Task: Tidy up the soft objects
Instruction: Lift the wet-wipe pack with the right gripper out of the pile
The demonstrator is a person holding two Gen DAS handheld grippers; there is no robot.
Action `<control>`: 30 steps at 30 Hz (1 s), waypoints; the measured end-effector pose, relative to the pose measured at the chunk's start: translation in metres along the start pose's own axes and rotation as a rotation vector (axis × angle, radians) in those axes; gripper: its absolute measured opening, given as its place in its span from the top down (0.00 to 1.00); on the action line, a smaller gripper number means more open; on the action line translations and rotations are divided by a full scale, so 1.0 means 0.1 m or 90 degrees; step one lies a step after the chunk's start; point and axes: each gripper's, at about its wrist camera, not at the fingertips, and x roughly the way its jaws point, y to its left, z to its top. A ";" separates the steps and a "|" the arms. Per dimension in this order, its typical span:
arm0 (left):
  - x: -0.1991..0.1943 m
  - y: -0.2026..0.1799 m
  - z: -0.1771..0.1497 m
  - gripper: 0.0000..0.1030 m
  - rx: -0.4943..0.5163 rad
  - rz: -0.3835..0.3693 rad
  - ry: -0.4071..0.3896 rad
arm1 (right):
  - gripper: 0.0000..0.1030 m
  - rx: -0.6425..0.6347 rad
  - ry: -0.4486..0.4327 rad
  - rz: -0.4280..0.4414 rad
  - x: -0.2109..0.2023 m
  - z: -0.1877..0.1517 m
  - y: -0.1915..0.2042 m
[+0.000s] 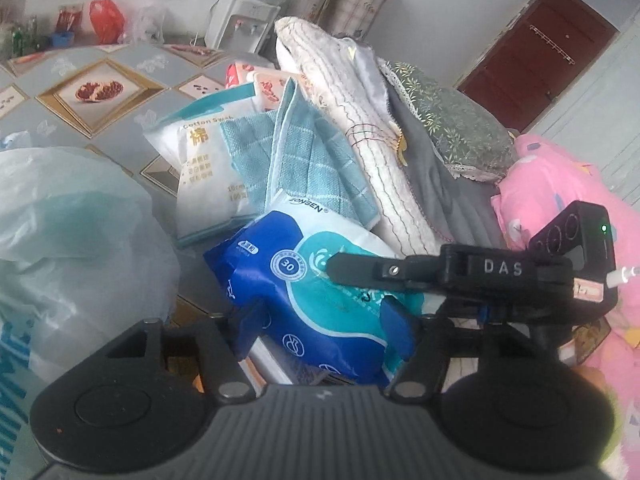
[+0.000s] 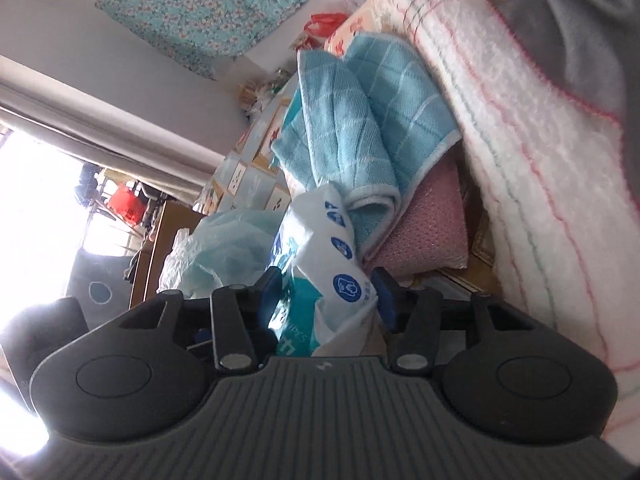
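A blue and teal wet-wipes pack (image 1: 320, 300) lies at the table's near edge. My left gripper (image 1: 320, 316) is shut on it across its width. My right gripper (image 1: 332, 266) reaches in from the right and its upper finger (image 1: 360, 270) lies on the pack's top. In the right wrist view, my right gripper (image 2: 326, 292) is shut on the same pack (image 2: 324, 256), seen edge-on. Behind it lie a folded blue checked cloth (image 1: 316, 160), also in the right wrist view (image 2: 360, 128), a white cotton-swab bag (image 1: 204, 172) and a white striped towel roll (image 1: 360, 120).
A translucent plastic bag (image 1: 68, 240) bulges at the left. A grey cloth (image 1: 440, 184), green floral pillow (image 1: 452, 128) and pink blanket (image 1: 560, 200) pile up at the right. A pink cloth (image 2: 432, 224) lies under the blue one. The patterned tablecloth (image 1: 100, 92) stretches behind.
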 end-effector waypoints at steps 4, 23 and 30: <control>0.04 0.05 0.03 0.35 -0.020 -0.009 0.010 | 0.54 0.002 0.000 0.007 0.03 0.01 -0.01; -0.64 0.01 -0.13 0.38 -0.010 -0.076 -0.073 | 0.66 -0.044 -0.057 0.033 -0.13 -0.27 0.71; -0.70 0.25 -0.31 0.38 -0.036 -0.077 -0.055 | 0.66 -0.005 -0.113 -0.010 -0.28 -0.50 0.51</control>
